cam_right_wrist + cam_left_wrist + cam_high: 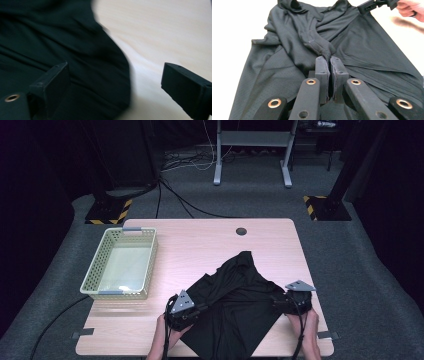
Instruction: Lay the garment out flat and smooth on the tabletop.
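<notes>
A: What is the cloth like?

B: The black garment [235, 305] is thin and soft, with a fine mesh weave that shows in the left gripper view. It lies crumpled on the near half of the pale wood-grain desk [200, 245], gathered into a rope-like ridge that runs to the left gripper [330, 58]. Its far end comes to a point toward the middle of the desk, and its near part reaches the desk's front edge.

A: And the grippers?

B: The left gripper is clenched on that bunched fold, its two flat black pads pressed together with fabric between them. The right gripper [115, 82] is spread wide, one jaw over the cloth and the other over bare wood, with the garment's curved edge between them. That picture is blurred, so whether a jaw touches the cloth cannot be told. In the high view the right gripper [287, 302] sits at the garment's right edge.

A: What else stands on the desk?

B: A pale green plastic basket [92, 277], rectangular, with perforated walls, sits by the left edge, apart from the garment. The far strip of the desk is bare wood, with a small round hole [241, 231] near its far edge. To the right of the garment, a narrow bare strip runs to the desk's right edge.
</notes>
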Available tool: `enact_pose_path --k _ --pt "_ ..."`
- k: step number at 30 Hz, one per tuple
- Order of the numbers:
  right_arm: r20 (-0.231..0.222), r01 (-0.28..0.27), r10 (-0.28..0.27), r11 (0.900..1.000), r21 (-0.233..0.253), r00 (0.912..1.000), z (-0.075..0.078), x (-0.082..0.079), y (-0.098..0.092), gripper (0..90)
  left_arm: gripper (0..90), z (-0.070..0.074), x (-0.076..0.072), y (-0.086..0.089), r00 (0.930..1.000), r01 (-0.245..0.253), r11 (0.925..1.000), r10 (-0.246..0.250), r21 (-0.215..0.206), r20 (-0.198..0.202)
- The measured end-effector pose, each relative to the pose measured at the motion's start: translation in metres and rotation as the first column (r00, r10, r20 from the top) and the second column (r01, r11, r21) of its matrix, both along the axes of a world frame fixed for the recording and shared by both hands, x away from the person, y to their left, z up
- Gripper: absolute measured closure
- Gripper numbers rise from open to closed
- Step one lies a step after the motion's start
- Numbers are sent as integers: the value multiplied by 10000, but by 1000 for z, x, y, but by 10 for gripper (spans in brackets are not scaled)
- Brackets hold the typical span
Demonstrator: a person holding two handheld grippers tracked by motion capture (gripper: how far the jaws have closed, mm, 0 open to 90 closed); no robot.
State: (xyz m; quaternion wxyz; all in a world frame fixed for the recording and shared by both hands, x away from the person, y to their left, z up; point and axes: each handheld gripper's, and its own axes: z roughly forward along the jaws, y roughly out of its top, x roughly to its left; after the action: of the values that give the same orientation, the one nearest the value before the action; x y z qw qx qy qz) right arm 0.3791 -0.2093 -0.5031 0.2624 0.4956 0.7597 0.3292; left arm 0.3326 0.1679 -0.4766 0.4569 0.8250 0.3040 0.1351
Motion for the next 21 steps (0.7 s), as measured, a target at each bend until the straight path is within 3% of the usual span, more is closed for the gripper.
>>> enact_pose_path --k 3,6,11,13,14,16,17,18,21 --pt "181 -1459 1457 9893 74 9892 7 14 37 203 858 -2 2 1 9999 -152 9999 152 1 32" --pt "-102 -2071 2076 9775 398 9782 5 41 65 284 858 -4 4 4 9995 -322 9995 322 20 37" --pt "-509 -1874 1956 9732 1335 9794 0 76 81 392 857 -8 8 9 9983 -574 9982 574 173 7" --pt "-780 -1729 1848 9751 1387 9797 -4 92 85 507 857 -9 9 12 9980 -638 9978 639 175 -39" --pt "-780 -1729 1848 9751 1387 9797 -4 92 85 507 857 -10 9 12 9977 -682 9975 683 206 -37" --pt "-1013 -1703 1843 9763 1333 9776 -9 97 86 628 858 -12 11 14 9971 -750 9970 751 181 -88" --pt "-1081 -1765 1926 9738 1433 9753 -12 98 85 751 858 -12 11 14 9969 -776 9968 778 181 -84" --pt "-1081 -1765 1926 9738 1433 9753 -12 98 85 751 858 -13 11 14 9968 -800 9966 801 178 -76" --pt "-913 -1704 1830 9767 1307 9789 -11 90 84 877 858 -13 12 14 9965 -839 9963 840 205 -19"
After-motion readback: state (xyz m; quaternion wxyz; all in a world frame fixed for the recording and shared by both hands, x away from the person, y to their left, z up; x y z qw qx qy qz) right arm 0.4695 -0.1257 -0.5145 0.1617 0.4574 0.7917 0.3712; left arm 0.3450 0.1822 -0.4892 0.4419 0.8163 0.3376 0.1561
